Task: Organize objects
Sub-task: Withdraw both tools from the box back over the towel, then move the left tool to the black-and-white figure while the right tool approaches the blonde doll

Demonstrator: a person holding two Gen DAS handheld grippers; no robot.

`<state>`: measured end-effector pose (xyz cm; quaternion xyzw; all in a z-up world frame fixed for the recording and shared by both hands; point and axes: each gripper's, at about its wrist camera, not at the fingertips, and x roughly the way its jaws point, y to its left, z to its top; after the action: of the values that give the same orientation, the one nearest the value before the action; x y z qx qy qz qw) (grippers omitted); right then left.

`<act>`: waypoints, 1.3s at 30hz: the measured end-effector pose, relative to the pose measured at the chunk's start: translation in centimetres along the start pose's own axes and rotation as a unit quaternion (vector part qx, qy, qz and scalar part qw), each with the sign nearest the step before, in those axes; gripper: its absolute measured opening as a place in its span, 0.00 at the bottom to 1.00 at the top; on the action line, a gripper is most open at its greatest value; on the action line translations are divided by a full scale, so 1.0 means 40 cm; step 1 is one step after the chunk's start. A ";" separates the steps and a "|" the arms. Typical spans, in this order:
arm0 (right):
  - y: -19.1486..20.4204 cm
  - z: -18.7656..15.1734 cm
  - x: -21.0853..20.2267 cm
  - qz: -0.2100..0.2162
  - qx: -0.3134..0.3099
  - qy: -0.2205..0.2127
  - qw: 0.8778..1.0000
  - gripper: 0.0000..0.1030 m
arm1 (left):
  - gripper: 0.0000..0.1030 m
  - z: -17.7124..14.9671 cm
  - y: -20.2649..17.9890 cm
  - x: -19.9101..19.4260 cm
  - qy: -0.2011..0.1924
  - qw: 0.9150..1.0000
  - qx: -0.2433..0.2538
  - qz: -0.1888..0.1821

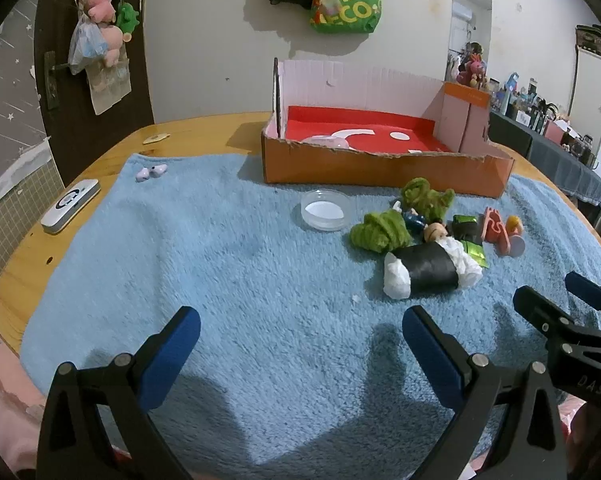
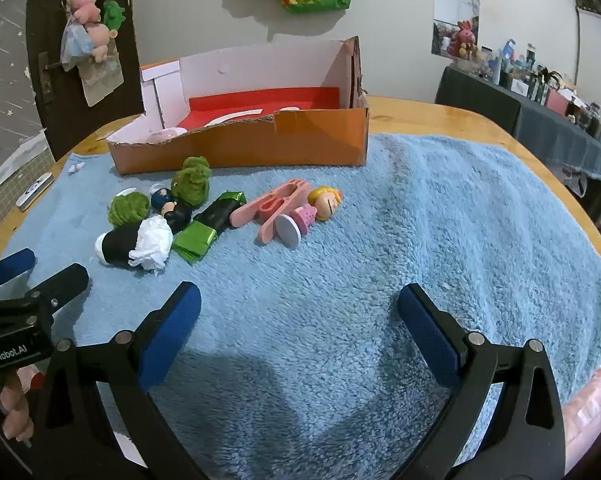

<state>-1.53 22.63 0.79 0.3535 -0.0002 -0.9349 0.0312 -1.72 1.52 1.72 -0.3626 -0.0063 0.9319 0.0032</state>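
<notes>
**Toys heaped on the towel, both claws apart and empty**

While the small toys sit bunched together on the blue towel (image 2: 440,208), I hold both claws over bare cloth. At the near left of the heap lies a black roll (image 2: 118,246) stuffed with white paper, touching a green foil wrapper (image 2: 194,240) on its right. Behind them are two green fuzzy clumps (image 2: 129,208) and a dark-haired figurine (image 2: 168,204) between them. To the right, a pink clip (image 2: 276,204) lies flat, with a blonde doll (image 2: 320,208) on its side just beside it. From the left wrist I also see a clear round dish (image 1: 324,209) left of the heap. The orange cardboard box (image 2: 300,140), red inside, stands open behind the heap at the towel's far edge.

My left gripper (image 1: 300,332) has its blue pads wide apart, nothing between them. My right gripper (image 2: 300,308) is likewise spread, holding nothing, its pads near the towel with the heap ahead and to the left. A white remote (image 1: 70,206) lies on the wooden table (image 1: 204,136), off the towel's left side
</notes>
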 end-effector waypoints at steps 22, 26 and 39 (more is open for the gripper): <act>-0.020 0.030 0.026 0.004 -0.004 0.011 1.000 0.98 | 0.97 0.026 -0.029 0.018 0.011 0.999 0.012 -0.047; -0.022 0.053 0.037 -0.004 -0.019 0.018 1.000 0.98 | 0.97 0.038 -0.044 0.029 0.018 0.997 0.018 -0.066; -0.041 0.106 0.065 0.014 -0.035 0.045 0.998 0.98 | 0.84 0.081 -0.081 0.060 0.042 0.990 0.029 -0.130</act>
<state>-6.37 24.02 2.21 0.3937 0.0289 -0.9170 0.0570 -5.68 4.75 2.52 -0.3974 -0.0259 0.9072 0.1354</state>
